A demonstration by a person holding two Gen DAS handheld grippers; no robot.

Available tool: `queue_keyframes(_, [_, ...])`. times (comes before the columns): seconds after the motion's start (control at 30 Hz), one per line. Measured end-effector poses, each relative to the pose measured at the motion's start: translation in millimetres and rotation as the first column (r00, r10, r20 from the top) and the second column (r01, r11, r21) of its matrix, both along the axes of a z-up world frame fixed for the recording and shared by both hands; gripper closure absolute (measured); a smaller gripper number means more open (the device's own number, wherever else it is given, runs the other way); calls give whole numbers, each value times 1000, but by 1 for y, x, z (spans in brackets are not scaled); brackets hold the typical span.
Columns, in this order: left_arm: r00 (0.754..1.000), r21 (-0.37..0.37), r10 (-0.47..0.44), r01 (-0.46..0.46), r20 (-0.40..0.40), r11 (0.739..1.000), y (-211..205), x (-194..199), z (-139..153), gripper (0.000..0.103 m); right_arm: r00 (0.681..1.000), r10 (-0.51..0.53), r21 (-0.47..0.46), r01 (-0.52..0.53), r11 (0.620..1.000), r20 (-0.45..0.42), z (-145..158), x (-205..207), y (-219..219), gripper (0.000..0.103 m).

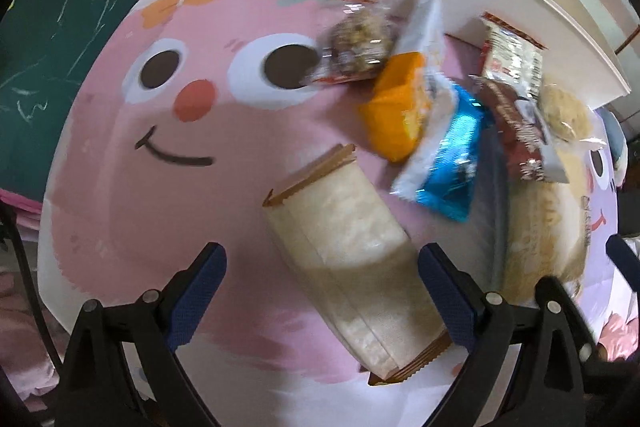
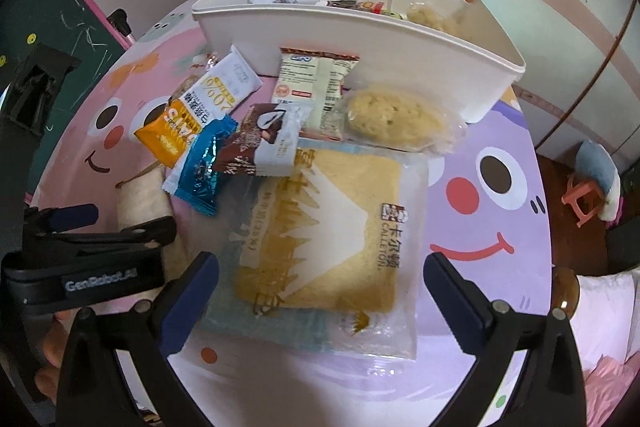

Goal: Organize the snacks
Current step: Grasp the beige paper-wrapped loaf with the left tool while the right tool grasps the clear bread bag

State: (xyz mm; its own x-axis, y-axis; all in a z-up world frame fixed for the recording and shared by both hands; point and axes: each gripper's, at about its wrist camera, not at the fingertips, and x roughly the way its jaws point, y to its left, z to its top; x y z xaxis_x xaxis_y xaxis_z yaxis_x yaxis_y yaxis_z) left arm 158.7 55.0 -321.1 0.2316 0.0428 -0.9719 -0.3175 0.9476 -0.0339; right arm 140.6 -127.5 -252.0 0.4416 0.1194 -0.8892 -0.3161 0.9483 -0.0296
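Left hand-held gripper (fingers apart) straddles cracker pack; right hand-held gripper, likewise apart, hovers over bread bag.

Soft, even indoor light is falling everywhere, casting only faint shadows. The left view is smearing with motion blur; the right is staying sharper. The blue wrapper is glinting. Fisheye is bending edges, corners going black.

R claw open over toast pkt, bin behind.
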Motion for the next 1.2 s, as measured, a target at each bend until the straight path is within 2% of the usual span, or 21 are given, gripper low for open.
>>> queue_keyframes(0.13, [999, -30, 36, -37, -18, 999, 19, -11, -3, 5, 1000, -6, -13, 6, 1000, -14, -5, 7, 6, 0])
queue_keyframes(0.3, [996, -27, 68, -70, -61, 997, 27, -14, -4, 6, 999, -22, -45, 20, 999, -50, -20, 14, 13, 0])
queue_keyframes(0.4, [991, -27, 94, -97, -95, 995, 29, -16, -4, 6, 999, -32, -80, 29, 996, -42, -26, 17, 20, 0])
queue_keyframes(0.5, [982, -8, 133, -135, -132, 991, 30, -18, -3, 6, 998, -39, -105, 34, 994, -42, -30, 20, 24, 0])
queue_keyframes(0.6, [968, -32, 189, -197, -166, 980, 34, -22, -4, 6, 996, -58, -145, 47, 988, -71, -40, 26, 26, 0])
queue_keyframes(0.7, [958, -54, 220, -233, -182, 971, 36, -20, -7, 6, 993, -75, -129, 63, 990, -89, -41, 33, 24, 0])
queue_keyframes(0.83, [951, -58, 217, -234, -219, 970, 33, -15, -9, 6, 991, -77, -122, 64, 990, -109, -42, 39, 23, 0])
queue_keyframes(0.93, [942, -82, 209, -238, -264, 968, 23, -5, -20, 11, 985, -100, -118, 83, 990, -143, -43, 44, 18, 0])
queue_keyframes(1.0, [945, -73, 202, -227, -256, 971, 24, -6, -21, 14, 980, -109, -115, 90, 989, -167, -42, 46, 15, 0])
queue_keyframes(1.07, [957, -68, 167, -187, -238, 980, 17, -4, -17, 25, 979, -108, -120, 88, 989, -174, -41, 46, 15, 3])
queue_keyframes(1.1, [965, -62, 144, -161, -221, 985, 13, -3, -12, 39, 980, -102, -122, 82, 989, -171, -39, 45, 16, 8])
queue_keyframes(1.13, [971, -60, 123, -138, -207, 989, 10, -2, -9, 45, 981, -92, -130, 71, 989, -168, -37, 44, 18, 10])
queue_keyframes(1.2, [978, -75, 77, -93, -196, 993, 5, -1, -6, 46, 981, -87, -126, 65, 990, -174, -37, 41, 19, 11])
